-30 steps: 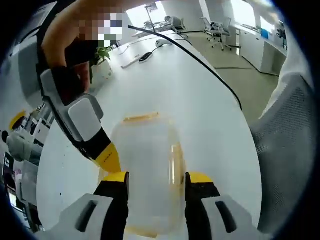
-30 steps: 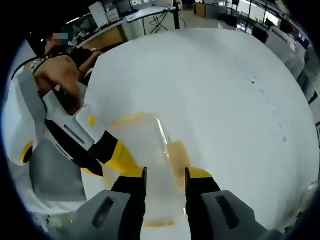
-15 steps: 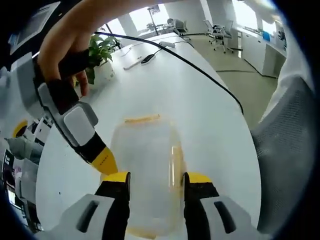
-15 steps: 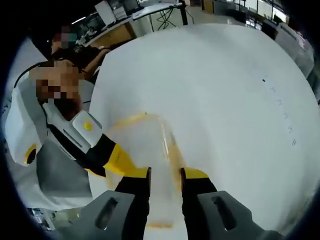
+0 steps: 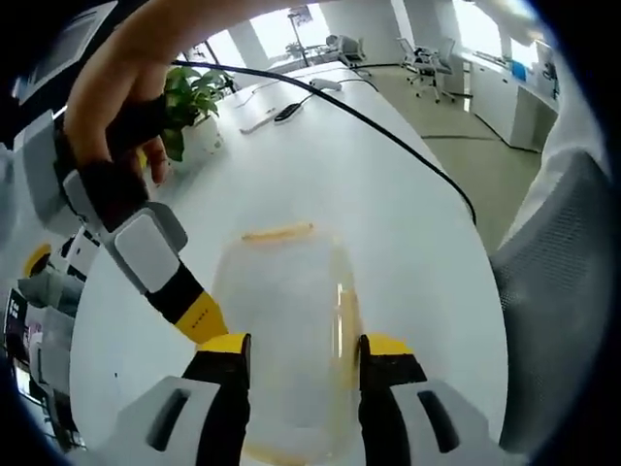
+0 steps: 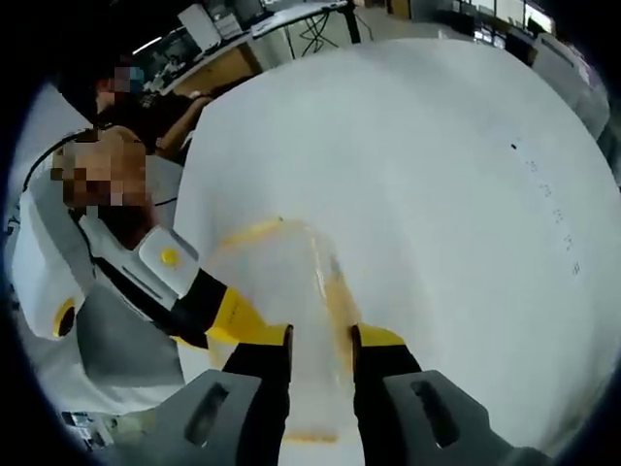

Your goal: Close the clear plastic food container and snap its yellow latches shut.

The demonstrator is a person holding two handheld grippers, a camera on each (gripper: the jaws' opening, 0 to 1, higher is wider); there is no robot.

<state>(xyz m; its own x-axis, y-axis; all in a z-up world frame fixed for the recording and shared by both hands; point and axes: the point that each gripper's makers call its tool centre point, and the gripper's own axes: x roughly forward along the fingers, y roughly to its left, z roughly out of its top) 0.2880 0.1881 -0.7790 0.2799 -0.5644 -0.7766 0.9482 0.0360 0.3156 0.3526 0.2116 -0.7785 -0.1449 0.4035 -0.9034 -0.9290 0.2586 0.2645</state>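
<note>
Left gripper view, right gripper (image 5: 204,325) withdrawn slightly, container (image 5: 286,330) unmoved

Bright office, white table (image 5: 388,194)

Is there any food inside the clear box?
Looks empty. Through the clear container only the white table shows, no food. Its walls are cloudy, so something small could hide.
</note>
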